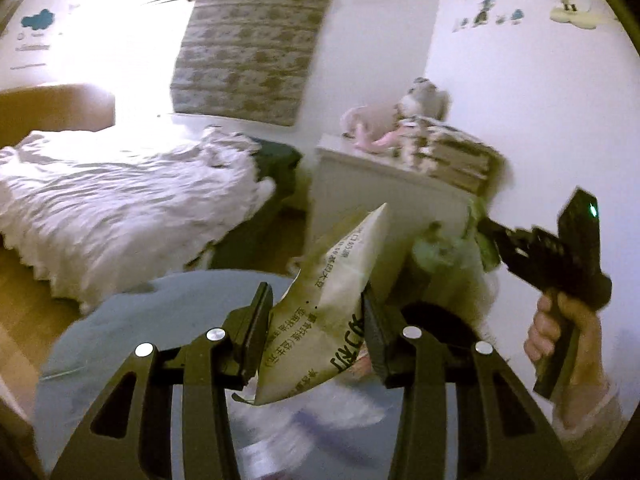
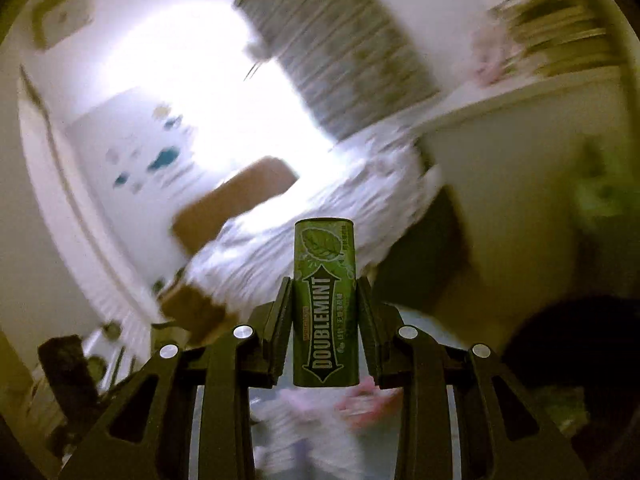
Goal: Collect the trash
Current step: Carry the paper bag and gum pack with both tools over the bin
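Green gum tin (image 2: 324, 304) clamped in right gripper (image 2: 324, 312), crumpled wrapper (image 1: 332, 304) pinched in left gripper (image 1: 316, 320); both lifted, next needs a bin.

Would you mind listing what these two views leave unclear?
- Right wrist view: the room is smeared by motion; only the Doublemint box is sharp.
- Left wrist view: the right gripper's tips and load are blurred.
- Left wrist view: the packet's lower end is hidden by the left gripper.
- Both views: no bin shows.
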{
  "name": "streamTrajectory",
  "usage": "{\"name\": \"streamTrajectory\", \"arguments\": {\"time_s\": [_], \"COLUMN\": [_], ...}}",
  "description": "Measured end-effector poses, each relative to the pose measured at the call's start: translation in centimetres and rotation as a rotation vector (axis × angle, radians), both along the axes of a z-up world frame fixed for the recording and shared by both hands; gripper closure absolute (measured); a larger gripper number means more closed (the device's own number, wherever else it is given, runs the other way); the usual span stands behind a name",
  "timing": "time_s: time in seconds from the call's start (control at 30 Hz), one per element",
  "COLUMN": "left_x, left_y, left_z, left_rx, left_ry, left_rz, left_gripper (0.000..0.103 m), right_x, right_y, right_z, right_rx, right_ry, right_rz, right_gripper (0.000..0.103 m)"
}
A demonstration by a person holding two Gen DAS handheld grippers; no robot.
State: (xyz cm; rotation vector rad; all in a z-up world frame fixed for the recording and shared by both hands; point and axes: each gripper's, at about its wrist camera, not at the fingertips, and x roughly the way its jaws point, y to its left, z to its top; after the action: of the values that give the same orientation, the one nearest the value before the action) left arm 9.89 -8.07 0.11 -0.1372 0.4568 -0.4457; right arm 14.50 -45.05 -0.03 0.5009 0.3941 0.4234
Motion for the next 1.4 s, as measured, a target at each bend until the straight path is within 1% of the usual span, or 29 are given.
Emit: {"name": "streamTrajectory", "arguments": {"time_s": [0.07, 0.13, 0.27, 0.37, 0.4, 0.47, 0.57, 0.7, 0.97, 1.17, 1.4], "left_x": [1.0, 2.4, 4.2, 6.0, 6.3, 7.4, 8.9, 10.1, 12.0, 13.0, 13.9], "left_y": [-2.3, -5.4, -10.7, -14.9, -16.0, -18.5, -21.1, -23.3, -26.0, -27.4, -28.7], "left_z": [0.2, 0.5, 0.8, 0.4, 0.2, -0.3, -1.4, -3.0, -6.0, -7.3, -8.3], "left_rx": [-0.016, -0.029, -0.056, -0.066, -0.061, -0.045, -0.033, -0.022, 0.004, 0.016, 0.021], "left_ry": [0.002, 0.000, 0.009, 0.029, 0.030, 0.044, 0.074, 0.116, 0.176, 0.200, 0.227], "left_rz": [-0.029, -0.064, -0.125, -0.166, -0.174, -0.196, -0.213, -0.229, -0.235, -0.236, -0.246], "left_gripper": [0.060, 0.060, 0.060, 0.060, 0.060, 0.060, 0.060, 0.060, 0.060, 0.060, 0.059], "right_x": [-1.4, -2.7, -4.1, -4.8, -4.8, -4.5, -4.0, -3.0, -0.6, 1.2, 3.3], "right_y": [-3.1, -6.7, -12.0, -15.6, -16.3, -18.0, -19.9, -21.0, -21.1, -20.8, -20.3], "right_z": [0.3, 0.4, 0.2, -1.1, -1.6, -2.8, -4.5, -6.9, -10.4, -12.2, -13.6], "right_rx": [-0.012, -0.019, -0.029, -0.009, 0.002, 0.030, 0.049, 0.076, 0.106, 0.113, 0.106], "right_ry": [-0.017, -0.033, -0.045, -0.032, -0.025, -0.007, 0.021, 0.059, 0.126, 0.163, 0.201], "right_rz": [-0.080, -0.163, -0.289, -0.351, -0.364, -0.381, -0.396, -0.403, -0.386, -0.368, -0.346], "right_gripper": [0.072, 0.072, 0.072, 0.072, 0.072, 0.072, 0.072, 0.072, 0.072, 0.072, 0.071]}}
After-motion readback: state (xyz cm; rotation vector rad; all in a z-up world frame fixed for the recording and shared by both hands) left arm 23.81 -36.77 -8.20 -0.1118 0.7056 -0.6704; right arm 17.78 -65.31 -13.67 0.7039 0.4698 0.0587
